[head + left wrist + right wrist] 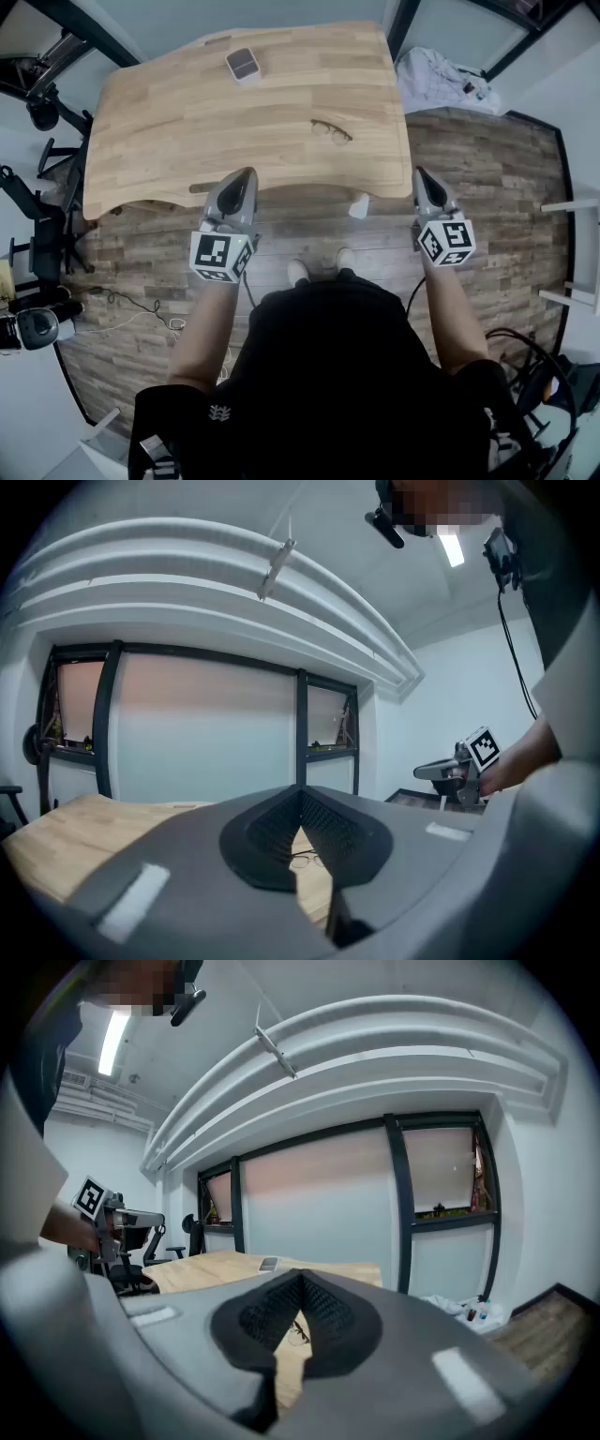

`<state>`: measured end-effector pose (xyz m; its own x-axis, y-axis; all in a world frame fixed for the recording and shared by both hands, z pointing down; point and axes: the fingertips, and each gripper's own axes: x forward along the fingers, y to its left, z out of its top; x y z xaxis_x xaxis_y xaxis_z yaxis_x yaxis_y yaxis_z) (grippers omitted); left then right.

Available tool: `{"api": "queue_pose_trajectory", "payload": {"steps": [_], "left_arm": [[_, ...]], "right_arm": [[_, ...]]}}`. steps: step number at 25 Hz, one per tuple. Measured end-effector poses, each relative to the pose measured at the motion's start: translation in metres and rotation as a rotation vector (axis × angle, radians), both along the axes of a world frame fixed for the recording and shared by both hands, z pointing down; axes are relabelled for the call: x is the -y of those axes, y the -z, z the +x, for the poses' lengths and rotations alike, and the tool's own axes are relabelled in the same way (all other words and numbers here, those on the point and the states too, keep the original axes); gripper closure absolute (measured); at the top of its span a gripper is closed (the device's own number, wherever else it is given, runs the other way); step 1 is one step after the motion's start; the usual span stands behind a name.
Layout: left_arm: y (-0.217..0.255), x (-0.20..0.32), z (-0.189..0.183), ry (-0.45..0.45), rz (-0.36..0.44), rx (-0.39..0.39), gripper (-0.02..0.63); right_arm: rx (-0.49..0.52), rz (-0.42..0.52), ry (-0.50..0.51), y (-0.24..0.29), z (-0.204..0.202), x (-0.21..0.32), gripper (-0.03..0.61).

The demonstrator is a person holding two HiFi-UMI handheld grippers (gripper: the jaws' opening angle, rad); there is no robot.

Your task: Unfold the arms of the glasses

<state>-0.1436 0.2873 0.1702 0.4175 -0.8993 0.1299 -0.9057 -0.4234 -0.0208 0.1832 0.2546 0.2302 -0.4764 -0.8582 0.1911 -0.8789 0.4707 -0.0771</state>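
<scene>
1. The glasses (331, 130) lie on the wooden table (169, 122), right of its middle and nearer the person's edge than the far one. Nothing touches them. They are too small to tell how their arms sit.
2. The left gripper (247, 173) is held at the table's near edge, well apart from the glasses. Its fingers are pressed together at the tips, with nothing between them.
3. The right gripper (418, 172) hangs off the table's right corner, over the plank floor (506, 169). Its fingers meet at the tips too, and it is empty.
4. Both grippers point roughly level toward the table, and each one's own view shows the glasses ahead, past its closed tips.
5. A phone (243, 64) lies flat near the table's far edge, well away from the glasses.
6. A white bundle of cloth (436, 75) sits on the floor beyond the table's right side.
7. The person's shoes (297, 272) show just under the near edge.
</scene>
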Motion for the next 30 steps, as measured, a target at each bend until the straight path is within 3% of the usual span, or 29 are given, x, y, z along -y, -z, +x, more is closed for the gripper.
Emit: {"api": "queue_pose_trajectory", "payload": {"steps": [12,21,30], "left_arm": [[0.002,-0.006,0.025,-0.015,-0.001,0.008,0.612],[0.004,0.000,0.046,0.030,-0.011,0.016,0.612],[0.007,0.023,0.073,0.094,0.010,0.018,0.612]], "right_arm": [[0.004,0.002,0.001,0.001,0.020,-0.007,0.581],[0.089,0.011,0.029,0.001,0.040,0.004,0.581],[0.089,0.008,0.080,-0.006,0.067,0.033,0.581]]}}
